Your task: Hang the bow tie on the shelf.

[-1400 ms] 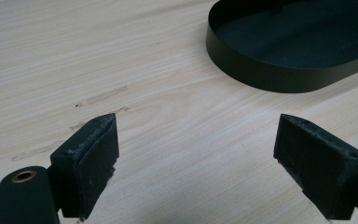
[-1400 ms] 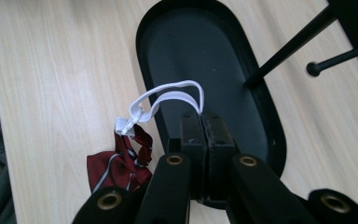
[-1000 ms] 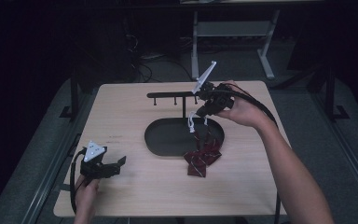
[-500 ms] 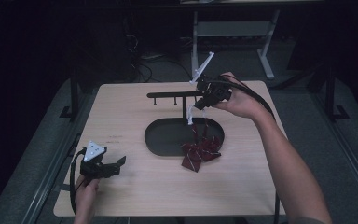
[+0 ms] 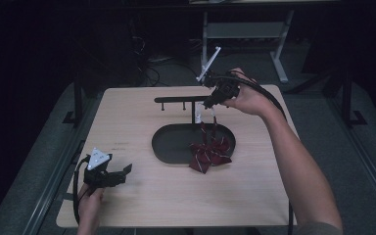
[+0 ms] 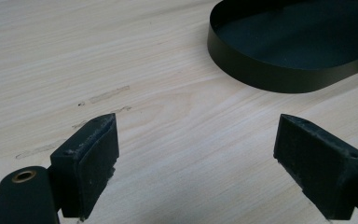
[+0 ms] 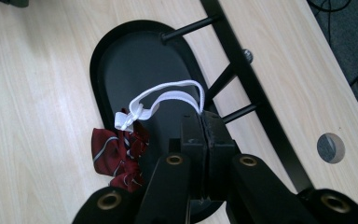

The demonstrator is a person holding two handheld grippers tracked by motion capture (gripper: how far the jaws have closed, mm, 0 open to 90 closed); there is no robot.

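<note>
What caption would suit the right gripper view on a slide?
Right tool shut on a white strap, lifting a red striped bow over the black tray beside the rack.

a pale wooden table [image 5: 142,122] stands over grey floor [image 5: 362,147].

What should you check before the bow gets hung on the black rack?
1. Right gripper shut on the white strap: ok.
2. Red striped bow lifted clear of the black tray: not ok, it rests on the tray's rim.
3. Strap loop open enough to slip over a peg: cannot tell.
4. Black rack standing upright behind the tray: ok.
5. Left gripper out of the way, open near the table's front left corner: ok.
</note>
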